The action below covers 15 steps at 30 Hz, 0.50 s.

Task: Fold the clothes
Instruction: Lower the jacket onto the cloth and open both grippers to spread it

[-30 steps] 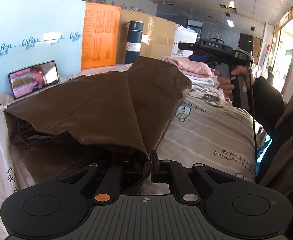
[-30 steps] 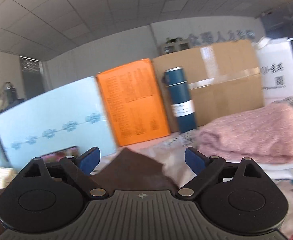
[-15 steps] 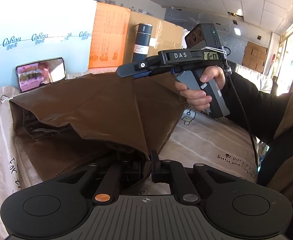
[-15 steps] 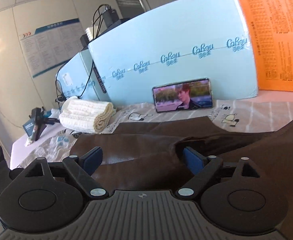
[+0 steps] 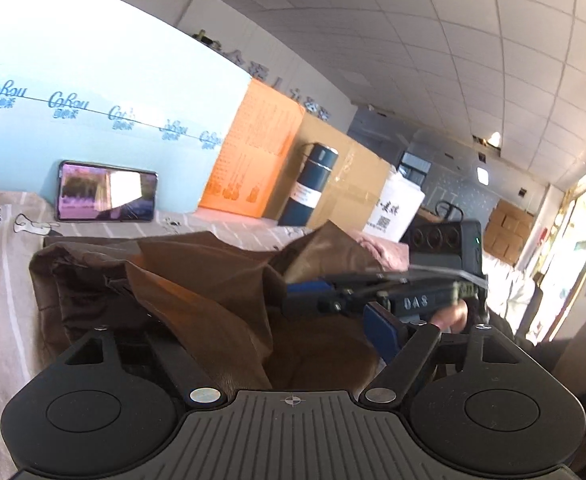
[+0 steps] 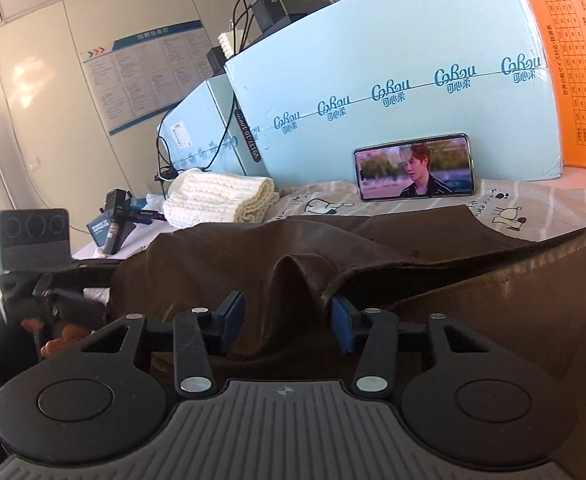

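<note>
A brown leather garment (image 5: 197,280) lies crumpled on a printed sheet (image 5: 1,304). My left gripper (image 5: 269,336) stands open, its fingers wide apart, with a flap of the garment draped between them. My right gripper (image 5: 293,300) comes in from the right in the left wrist view, held by a hand, its blue pads at the raised fold. In the right wrist view my right gripper (image 6: 287,322) is open, and a ridge of the garment (image 6: 293,276) rises between its blue pads (image 6: 341,324). The left gripper (image 6: 65,304) shows at the left edge there.
A phone (image 6: 415,168) playing video leans on a light blue box (image 6: 393,40). Behind stand an orange board (image 5: 253,152), a dark flask (image 5: 311,188) and a cardboard box (image 5: 353,184). Pink folded cloth (image 5: 385,248) lies on the right, a white knit (image 6: 221,200) on the left.
My left gripper has let go of the brown garment and opened wide. My right gripper has swung down to the garment, and its pads have narrowed around a raised fold.
</note>
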Tool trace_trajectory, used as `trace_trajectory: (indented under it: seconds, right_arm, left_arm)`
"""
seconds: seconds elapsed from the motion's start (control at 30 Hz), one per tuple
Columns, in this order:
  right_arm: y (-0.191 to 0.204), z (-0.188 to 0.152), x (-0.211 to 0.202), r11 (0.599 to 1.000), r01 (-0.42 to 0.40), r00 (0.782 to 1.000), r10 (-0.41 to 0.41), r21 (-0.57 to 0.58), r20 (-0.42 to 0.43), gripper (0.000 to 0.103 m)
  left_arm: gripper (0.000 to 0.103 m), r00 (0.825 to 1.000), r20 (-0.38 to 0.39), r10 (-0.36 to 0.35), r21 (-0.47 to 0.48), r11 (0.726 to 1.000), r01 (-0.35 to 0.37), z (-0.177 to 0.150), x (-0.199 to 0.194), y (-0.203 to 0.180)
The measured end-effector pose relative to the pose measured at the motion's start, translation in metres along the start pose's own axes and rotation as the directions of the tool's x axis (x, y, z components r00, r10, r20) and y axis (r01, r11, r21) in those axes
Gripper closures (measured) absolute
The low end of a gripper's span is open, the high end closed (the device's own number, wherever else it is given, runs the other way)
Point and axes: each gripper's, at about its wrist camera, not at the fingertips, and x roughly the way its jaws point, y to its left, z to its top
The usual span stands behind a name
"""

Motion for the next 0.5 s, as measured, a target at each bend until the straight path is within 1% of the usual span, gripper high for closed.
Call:
trace_trajectory:
  seconds: [0.03,0.07,0.1,0.13,0.17,0.2,0.23,0.27,0.3,0.33,0.37,0.43,0.5]
  right_arm:
    - [0.0,0.0,0.0,1.0,-0.006,1.0,0.006,0.0,0.0,0.063]
    - [0.0,-0.001,0.0,1.0,-0.011,1.0,0.011,0.001,0.001,0.068]
    - [-0.001,-0.001,0.001,1.0,-0.017,1.0,0.017,0.001,0.001,0.071]
    - [-0.001,-0.002,0.001,1.0,-0.022,1.0,0.022,0.001,0.002,0.075]
    - [-0.001,-0.002,0.001,1.0,-0.028,1.0,0.028,0.002,0.002,0.08]
    - [-0.001,-0.003,0.001,0.999,-0.033,0.999,0.033,0.002,0.002,0.082]
    - [-0.001,-0.003,0.001,0.999,-0.038,0.999,0.038,0.002,0.004,0.086]
    - [-0.001,-0.002,-0.001,0.999,-0.041,0.999,0.041,-0.001,0.013,0.088]
    - [0.0,-0.001,-0.003,0.999,-0.043,0.999,0.043,-0.006,0.022,0.089]
    - [0.001,0.0,-0.005,0.999,-0.045,0.998,0.045,-0.012,0.032,0.091]
    - [0.002,0.001,-0.007,0.999,-0.047,0.998,0.047,-0.017,0.042,0.092]
    - [0.006,0.004,-0.014,0.998,-0.057,0.996,0.058,-0.024,0.067,0.093]
    - [0.012,0.006,-0.026,0.997,-0.072,0.992,0.075,-0.033,0.103,0.094]
  left_arm:
    - [0.01,1.0,0.025,0.013,-0.049,0.999,-0.012,0.002,0.0,0.007]
    - [0.01,0.999,0.038,0.016,-0.105,0.994,-0.012,0.004,0.001,0.015]
    - [0.011,0.999,0.043,0.015,-0.152,0.988,-0.009,0.006,0.002,0.022]
    - [0.012,0.999,0.049,0.023,-0.176,0.984,-0.014,0.006,0.004,0.026]
    - [0.022,0.998,0.056,0.037,-0.19,0.982,-0.026,0.007,0.005,0.028]
    - [0.033,0.997,0.059,0.049,-0.191,0.981,-0.037,0.007,0.006,0.029]
    - [0.067,0.997,0.058,0.058,-0.18,0.982,-0.047,0.007,0.007,0.029]
    - [0.094,0.996,0.06,0.065,-0.164,0.985,-0.055,0.008,0.007,0.028]
    - [0.099,0.995,0.067,0.07,-0.142,0.988,-0.06,0.008,0.006,0.026]
    - [0.099,0.995,0.078,0.067,-0.122,0.991,-0.057,0.008,0.005,0.022]
    - [0.099,0.994,0.096,0.049,-0.107,0.994,-0.039,0.009,0.002,0.018]
    - [0.099,0.99,0.14,-0.003,-0.079,0.997,0.014,0.012,-0.006,0.009]
    - [0.099,0.981,0.178,-0.076,-0.041,0.996,0.084,0.014,-0.016,-0.004]
